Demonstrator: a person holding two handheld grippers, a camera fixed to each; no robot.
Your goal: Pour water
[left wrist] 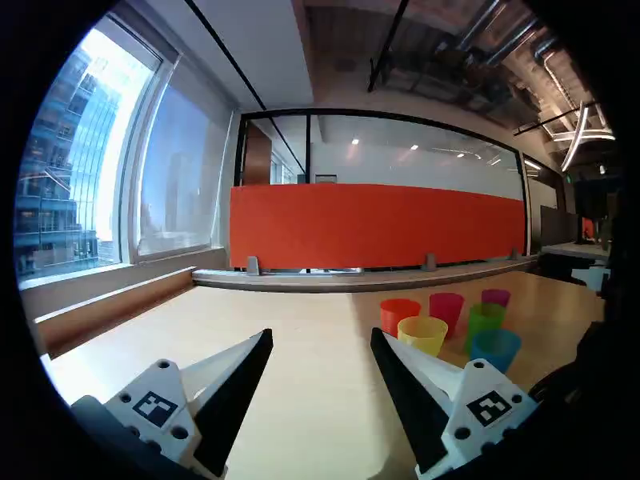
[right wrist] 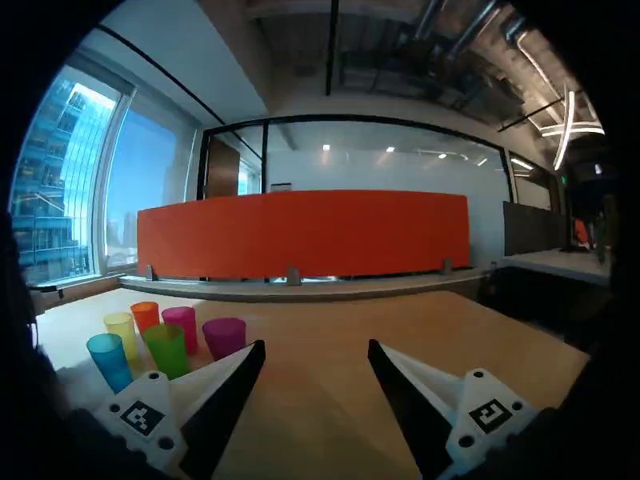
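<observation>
Several plastic cups stand grouped on a light wooden table (left wrist: 320, 376). In the left gripper view they are to the right: orange cup (left wrist: 399, 314), yellow cup (left wrist: 422, 334), pink cup (left wrist: 446, 310), green cup (left wrist: 485, 322), blue cup (left wrist: 494, 349), purple cup (left wrist: 495, 298). My left gripper (left wrist: 321, 340) is open and holds nothing. In the right gripper view the same cups sit at the left: blue cup (right wrist: 109, 360), yellow cup (right wrist: 122, 333), orange cup (right wrist: 145, 315), green cup (right wrist: 166, 349), pink cup (right wrist: 181, 327), purple cup (right wrist: 224, 336). My right gripper (right wrist: 315, 349) is open and holds nothing.
An orange divider panel (left wrist: 376, 226) stands along the table's far edge, also seen as the orange panel (right wrist: 304, 234). Large windows (left wrist: 88, 168) run along the left. Another desk (right wrist: 560, 264) stands to the right.
</observation>
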